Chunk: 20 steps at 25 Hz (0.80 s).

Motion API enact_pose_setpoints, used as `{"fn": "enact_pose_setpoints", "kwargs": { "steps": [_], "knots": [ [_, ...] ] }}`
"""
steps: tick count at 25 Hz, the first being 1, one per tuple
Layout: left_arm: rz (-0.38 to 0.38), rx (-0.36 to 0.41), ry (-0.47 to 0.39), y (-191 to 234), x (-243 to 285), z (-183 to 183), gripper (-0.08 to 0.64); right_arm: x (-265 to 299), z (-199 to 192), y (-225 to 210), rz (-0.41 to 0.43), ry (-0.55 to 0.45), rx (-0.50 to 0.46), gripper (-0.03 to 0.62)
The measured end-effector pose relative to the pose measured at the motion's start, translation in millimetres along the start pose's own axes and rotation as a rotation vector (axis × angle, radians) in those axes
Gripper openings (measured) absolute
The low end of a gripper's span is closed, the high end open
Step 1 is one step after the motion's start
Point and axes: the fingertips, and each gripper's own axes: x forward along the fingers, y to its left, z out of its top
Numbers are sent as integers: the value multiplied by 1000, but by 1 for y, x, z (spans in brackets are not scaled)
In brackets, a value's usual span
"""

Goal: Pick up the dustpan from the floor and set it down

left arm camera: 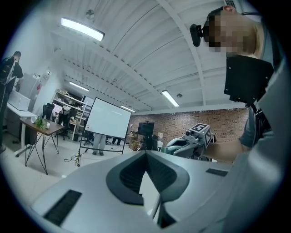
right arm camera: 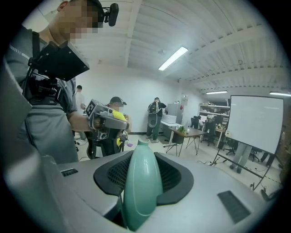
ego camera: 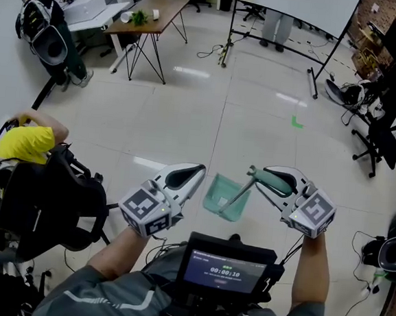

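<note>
A teal dustpan (ego camera: 224,195) hangs above the floor in front of me, its pan low and its long handle (right arm camera: 141,186) running up between the jaws of my right gripper (ego camera: 262,176). That gripper is shut on the handle, whose rounded end pokes out past the fingertips. In the right gripper view the handle fills the gap between the black pads (right arm camera: 175,175). My left gripper (ego camera: 198,169) is level with it on the left, apart from the dustpan, jaws together and holding nothing. In the left gripper view its jaws (left arm camera: 145,154) meet at the tip, with the right gripper (left arm camera: 191,141) beyond.
A wooden table (ego camera: 152,11) stands far left, and a whiteboard on a stand (ego camera: 294,7) at the back. A seated person in a yellow shirt (ego camera: 26,143) is close on my left. Office chairs (ego camera: 379,139) and cables line the right wall.
</note>
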Motion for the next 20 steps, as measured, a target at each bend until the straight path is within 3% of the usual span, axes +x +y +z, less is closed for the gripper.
{"fn": "enact_pose_setpoints", "kwargs": {
  "steps": [7, 14, 17, 20],
  "knots": [
    [56, 5, -21, 72, 110, 6, 26, 32, -19, -124, 49, -38, -8, 143],
    [211, 48, -23, 127, 255, 42, 26, 29, -28, -277, 160, -70, -85, 143],
    [294, 40, -35, 156, 294, 55, 26, 35, -30, -329, 199, -65, -122, 143],
    [324, 47, -39, 191, 328, 67, 26, 50, -30, -383, 208, -64, -148, 143]
  ]
}}
